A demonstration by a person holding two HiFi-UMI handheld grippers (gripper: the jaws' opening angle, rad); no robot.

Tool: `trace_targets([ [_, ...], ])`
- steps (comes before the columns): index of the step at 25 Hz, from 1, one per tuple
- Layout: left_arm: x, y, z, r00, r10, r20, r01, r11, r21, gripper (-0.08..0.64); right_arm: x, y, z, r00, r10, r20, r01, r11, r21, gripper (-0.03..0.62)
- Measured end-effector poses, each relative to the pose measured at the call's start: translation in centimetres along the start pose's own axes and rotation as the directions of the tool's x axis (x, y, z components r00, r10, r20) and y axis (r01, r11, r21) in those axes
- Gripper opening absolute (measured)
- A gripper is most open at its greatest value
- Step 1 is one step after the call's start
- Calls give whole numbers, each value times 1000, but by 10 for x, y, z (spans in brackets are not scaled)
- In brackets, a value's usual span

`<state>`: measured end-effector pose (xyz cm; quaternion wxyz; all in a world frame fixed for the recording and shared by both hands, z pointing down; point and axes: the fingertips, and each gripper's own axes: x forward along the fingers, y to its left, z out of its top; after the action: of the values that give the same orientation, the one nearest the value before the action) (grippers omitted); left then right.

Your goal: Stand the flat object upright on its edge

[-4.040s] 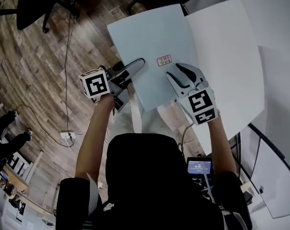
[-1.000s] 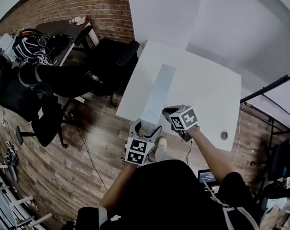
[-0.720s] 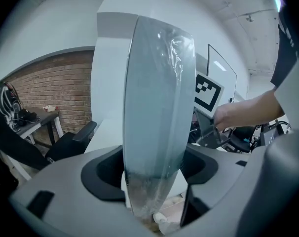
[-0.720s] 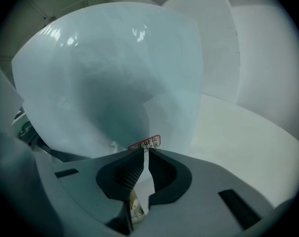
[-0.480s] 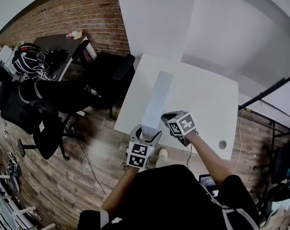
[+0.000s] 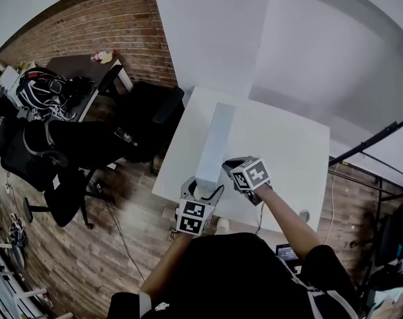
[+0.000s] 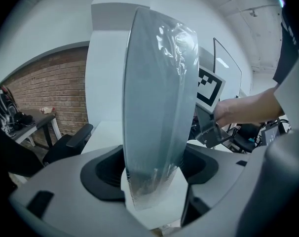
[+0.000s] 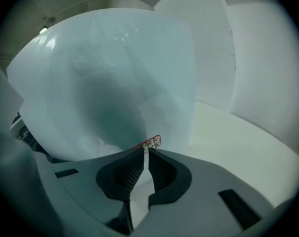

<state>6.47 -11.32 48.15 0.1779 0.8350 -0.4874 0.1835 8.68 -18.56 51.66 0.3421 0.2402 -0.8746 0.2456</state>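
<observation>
The flat object is a thin pale blue board (image 6: 215, 141) wrapped in clear film, held on its long edge over the near left part of the white table (image 6: 281, 145). My left gripper (image 6: 201, 193) grips its near end. In the left gripper view the board (image 7: 159, 107) rises edge-on out of the gripper (image 7: 157, 169), a jaw on each side of it. My right gripper (image 6: 229, 168) pinches the board's right side. In the right gripper view the jaws (image 8: 141, 154) are shut on the thin edge beside a red-framed label (image 8: 148, 143), and the board (image 8: 105, 83) fills the view.
A black office chair (image 6: 155, 105) stands just left of the table. Further left are another chair (image 6: 42, 158) and a dark desk (image 6: 75, 62) with bags on it, against a brick wall. A white partition rises behind the table. A round cable hole (image 6: 304, 213) is near the table's front right.
Four seconds ago the board lay flat with its face up; now it is on edge. Over the last second both grippers have carried it a little further over the table.
</observation>
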Motion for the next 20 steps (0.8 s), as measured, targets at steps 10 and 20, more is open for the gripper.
trace_targets([
  [10, 32, 4, 11, 1000, 10, -13, -10, 1000, 5, 322, -1, -31, 11, 1000, -8, 11, 7, 1000, 7, 59],
  [20, 56, 24, 31, 1000, -22, -14, 23, 1000, 12, 322, 2, -48, 29, 998, -61, 11, 61, 998, 23, 60],
])
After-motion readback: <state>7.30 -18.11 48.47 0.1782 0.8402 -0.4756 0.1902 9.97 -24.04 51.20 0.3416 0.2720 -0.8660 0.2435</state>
